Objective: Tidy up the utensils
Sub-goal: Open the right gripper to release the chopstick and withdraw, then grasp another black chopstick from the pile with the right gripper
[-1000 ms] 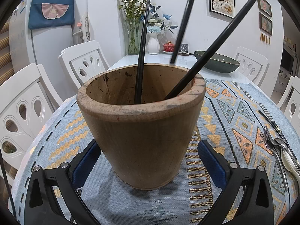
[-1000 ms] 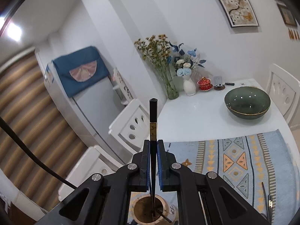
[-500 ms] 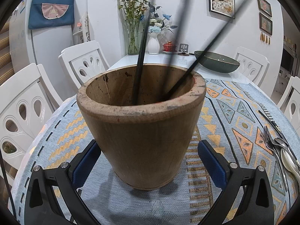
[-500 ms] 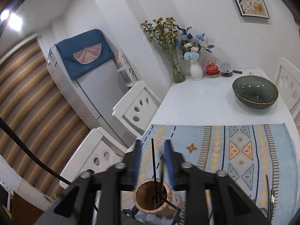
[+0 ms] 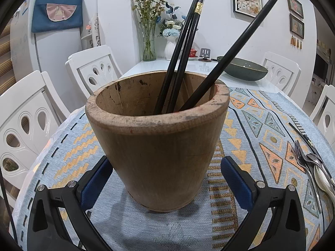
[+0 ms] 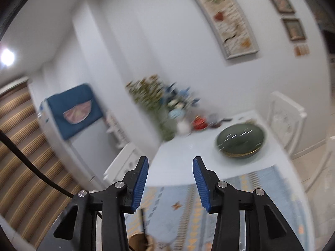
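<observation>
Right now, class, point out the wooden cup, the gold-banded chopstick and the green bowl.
wooden cup (image 5: 156, 156): left wrist view, front of its outer wall.
gold-banded chopstick (image 5: 198, 7): left wrist view, on its gold band.
green bowl (image 5: 242, 73): left wrist view, outer side wall.

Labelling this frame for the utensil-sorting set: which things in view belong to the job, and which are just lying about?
Job:
- wooden cup
- three black chopsticks standing in it
- forks and spoons lying on the table runner
- left hand-held gripper, open around the cup base
- right hand-held gripper, open, nothing between its jaws

Lying about:
- green bowl
- flower vases
- white chairs
</observation>
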{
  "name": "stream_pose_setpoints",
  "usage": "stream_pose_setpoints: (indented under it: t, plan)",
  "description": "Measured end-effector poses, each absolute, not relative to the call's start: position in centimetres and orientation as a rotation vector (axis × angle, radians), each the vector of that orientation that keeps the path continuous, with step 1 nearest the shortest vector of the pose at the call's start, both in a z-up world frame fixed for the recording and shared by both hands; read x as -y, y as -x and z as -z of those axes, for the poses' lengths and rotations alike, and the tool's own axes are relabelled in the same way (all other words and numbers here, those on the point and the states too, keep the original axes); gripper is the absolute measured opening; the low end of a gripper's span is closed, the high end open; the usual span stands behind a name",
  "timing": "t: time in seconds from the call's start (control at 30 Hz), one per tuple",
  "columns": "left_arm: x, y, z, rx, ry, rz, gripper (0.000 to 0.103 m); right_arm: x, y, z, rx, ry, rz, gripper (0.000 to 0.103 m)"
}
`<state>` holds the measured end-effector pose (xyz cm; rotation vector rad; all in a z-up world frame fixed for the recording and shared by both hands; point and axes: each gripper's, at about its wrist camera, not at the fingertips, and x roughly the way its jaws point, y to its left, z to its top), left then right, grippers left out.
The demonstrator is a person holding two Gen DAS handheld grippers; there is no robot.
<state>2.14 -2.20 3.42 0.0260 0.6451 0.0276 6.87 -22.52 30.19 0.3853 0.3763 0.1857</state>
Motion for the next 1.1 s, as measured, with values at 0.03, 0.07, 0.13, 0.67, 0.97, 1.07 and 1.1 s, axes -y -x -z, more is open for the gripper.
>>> stream_pose_setpoints:
  t: [0.03, 0.07, 0.13, 0.67, 0.97, 1.07, 1.1]
  plan:
    - [2.2, -2.2, -3.4, -0.645, -0.026, -0.028, 0.103, 23.4, -6.5, -30.5, -0.368, -0.381, -0.163, 0.043]
    - [2.2, -2.1, -3.4, -0.645, -0.026, -0.028, 0.103, 24.5, -6.0, -30.7, -0.364, -0.377, -0.134, 0.044]
    - [2.2, -2.1, -3.4, -0.646, -0.026, -0.028, 0.103, 26.0, -5.3, -30.9, -0.367, -0.368, -0.093, 0.046]
    - [2.0, -2.4, -3.3, -0.657, -0.027, -0.028, 0.103, 33.2, -10.9, -9.7, -1.214, -0.308, 0.106, 0.032]
    - [2.0, -2.3, -3.3, -0.657, -0.027, -0.028, 0.103, 35.4, -12.1, -1.2, -1.398, -0.321, 0.080, 0.019]
    - [2.0, -2.4, -3.3, -0.658, -0.028, -0.029, 0.103, 35.7, -12.2, -0.2, -1.417, -0.308, 0.082, 0.018]
    - [2.0, -2.4, -3.2, -0.658, -0.028, -0.029, 0.103, 35.7, -12.2, 0.0, -1.417, -0.309, 0.074, 0.018]
